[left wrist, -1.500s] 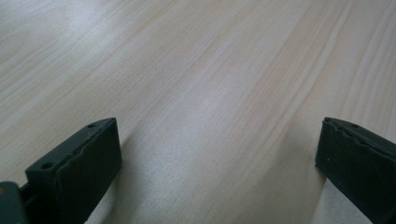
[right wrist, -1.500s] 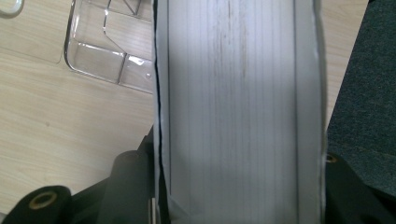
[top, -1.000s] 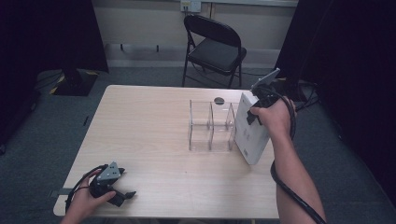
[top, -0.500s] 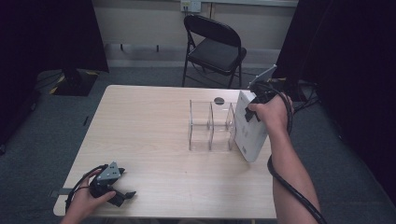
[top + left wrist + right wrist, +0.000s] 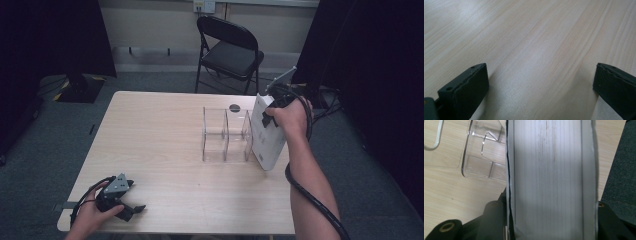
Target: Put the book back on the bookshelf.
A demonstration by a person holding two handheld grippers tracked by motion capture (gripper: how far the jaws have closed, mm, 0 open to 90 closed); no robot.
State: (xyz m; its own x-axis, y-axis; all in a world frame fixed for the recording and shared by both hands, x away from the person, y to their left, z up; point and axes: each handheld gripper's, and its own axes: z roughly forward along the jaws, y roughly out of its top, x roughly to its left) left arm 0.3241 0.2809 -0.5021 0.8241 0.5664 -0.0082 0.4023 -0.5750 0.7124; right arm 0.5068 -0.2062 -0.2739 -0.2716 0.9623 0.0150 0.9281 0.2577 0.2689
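Observation:
A thick white book (image 5: 268, 134) stands tilted at the table's right side, right beside the clear acrylic divider rack (image 5: 226, 134). My right gripper (image 5: 270, 107) is shut on the book's top edge. In the right gripper view the book's page edge (image 5: 551, 177) runs between the two black jaws, with the rack (image 5: 482, 150) to its left. My left gripper (image 5: 131, 209) rests on the table near the front left corner. In the left gripper view its jaws stand wide apart over bare wood (image 5: 534, 57), so it is open.
The light wooden table (image 5: 150, 140) has a small dark round spot (image 5: 234, 107) behind the rack. A black folding chair (image 5: 229, 50) stands beyond the far edge. Dark curtains hang at both sides. The right gripper's cable (image 5: 310, 200) trails along the forearm.
The right hand and the book have shifted slightly toward the rack, the book leaning a little more upright. The left gripper has stayed put.

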